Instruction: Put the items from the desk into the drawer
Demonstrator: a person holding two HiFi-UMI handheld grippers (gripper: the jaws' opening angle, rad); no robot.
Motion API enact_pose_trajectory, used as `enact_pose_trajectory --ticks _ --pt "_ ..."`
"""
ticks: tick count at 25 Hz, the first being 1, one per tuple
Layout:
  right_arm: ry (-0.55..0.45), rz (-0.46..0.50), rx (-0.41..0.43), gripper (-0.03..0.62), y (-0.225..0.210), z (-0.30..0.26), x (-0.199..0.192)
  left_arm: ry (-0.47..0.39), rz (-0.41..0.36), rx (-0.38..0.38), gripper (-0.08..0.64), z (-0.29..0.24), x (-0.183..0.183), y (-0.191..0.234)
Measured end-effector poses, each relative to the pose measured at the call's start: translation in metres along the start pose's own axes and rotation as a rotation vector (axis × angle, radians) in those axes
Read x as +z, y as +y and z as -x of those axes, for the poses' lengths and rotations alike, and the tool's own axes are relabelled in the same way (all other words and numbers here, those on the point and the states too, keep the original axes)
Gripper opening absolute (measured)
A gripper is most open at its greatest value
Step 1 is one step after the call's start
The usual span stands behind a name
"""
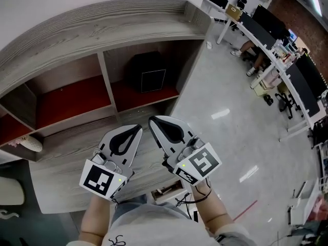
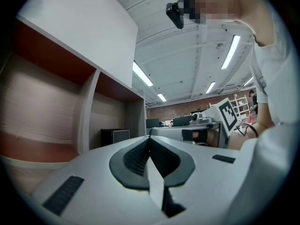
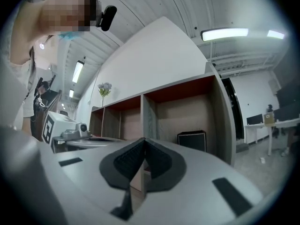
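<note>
In the head view both grippers are held side by side over the grey wood-grain desk point(image 1: 61, 160), pointing at its shelf unit point(image 1: 105, 78). The left gripper point(image 1: 138, 128) is shut, its dark pads meeting with nothing between them, as the left gripper view also shows point(image 2: 150, 139). The right gripper point(image 1: 152, 120) is shut and empty too, and its own view point(image 3: 143, 141) looks at the open compartments. A black box point(image 1: 147, 72) stands in the right-hand compartment, also visible in both gripper views point(image 2: 115, 136) point(image 3: 191, 139). No drawer can be made out.
A white bundle point(image 1: 29, 143) lies at the desk's left end. A flower stem point(image 3: 104, 90) rises above the shelf. Shiny grey floor point(image 1: 225, 127) spreads to the right, with office desks and monitors point(image 1: 287, 60) beyond. Something boxy with cables point(image 1: 166, 192) sits below the right gripper.
</note>
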State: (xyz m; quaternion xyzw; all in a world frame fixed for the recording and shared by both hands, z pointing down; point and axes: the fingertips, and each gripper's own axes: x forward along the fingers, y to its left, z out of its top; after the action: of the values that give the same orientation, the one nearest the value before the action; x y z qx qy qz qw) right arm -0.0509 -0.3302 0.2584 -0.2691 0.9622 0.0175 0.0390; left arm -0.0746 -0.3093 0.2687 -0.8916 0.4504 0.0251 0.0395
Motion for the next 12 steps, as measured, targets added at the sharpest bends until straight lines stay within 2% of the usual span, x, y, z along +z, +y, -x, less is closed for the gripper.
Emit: enact_pose_trajectory --ticks 12 --pt "0.104 0.102 -0.109 0.013 -0.053 -0.067 0.007 -0.009 0.072 -0.051 0.008 0.001 -0.011 0.031"
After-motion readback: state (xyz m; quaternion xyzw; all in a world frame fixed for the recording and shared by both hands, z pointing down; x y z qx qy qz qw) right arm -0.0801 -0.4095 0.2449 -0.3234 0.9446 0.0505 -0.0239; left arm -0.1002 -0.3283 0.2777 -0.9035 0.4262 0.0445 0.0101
